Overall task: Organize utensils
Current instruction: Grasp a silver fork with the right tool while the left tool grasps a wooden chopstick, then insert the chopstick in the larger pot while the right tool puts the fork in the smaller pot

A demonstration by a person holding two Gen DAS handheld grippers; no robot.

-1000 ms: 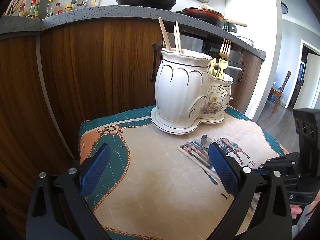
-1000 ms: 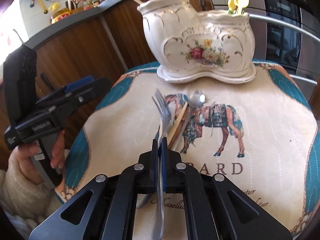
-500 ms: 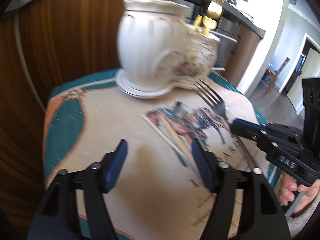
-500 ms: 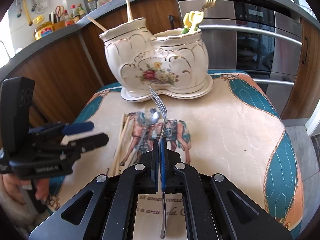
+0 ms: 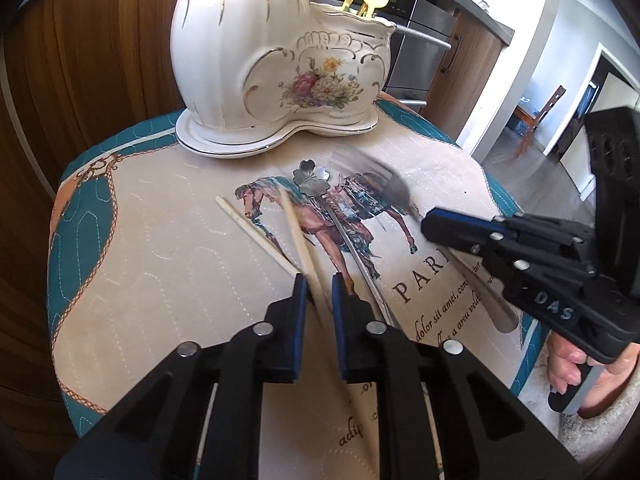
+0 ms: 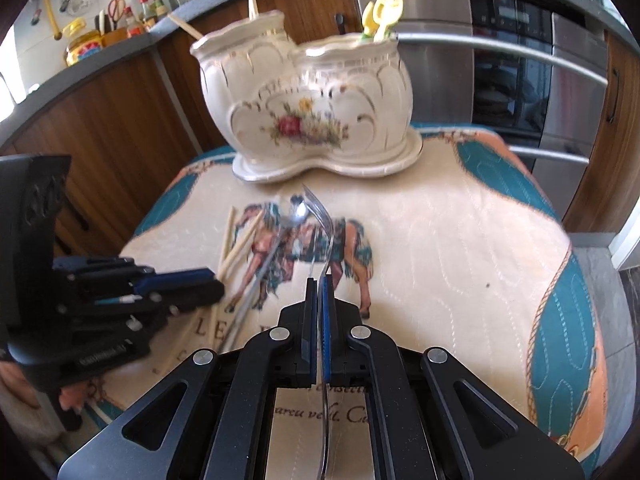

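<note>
Low over the horse-print mat (image 5: 168, 248), my left gripper (image 5: 318, 280) is closing its jaws on a cream chopstick (image 5: 294, 224), pads against it. A second chopstick (image 5: 252, 232) lies just to its left. A silver spoon (image 5: 310, 174) with a flower-shaped bowl rests to the right. My right gripper (image 6: 318, 280) is shut on the handle of a silver fork (image 6: 320, 216), tines raised toward the white floral ceramic holder (image 6: 320, 108). The right wrist view shows the left gripper (image 6: 212, 284) at the left, over the chopsticks (image 6: 240, 244).
The holder (image 5: 280, 60) has chopsticks in its tall side, a gold fork and yellow utensils in its low side. Wooden cabinets and an oven with bar handles (image 6: 500, 48) stand behind. Bottles (image 6: 120, 20) line the counter. A hand (image 5: 568, 360) grips the right tool.
My left gripper dropped toward the mat, tilted down, and went from wide open to closed around a chopstick. The right gripper kept its hold on the fork and shifted slightly.
</note>
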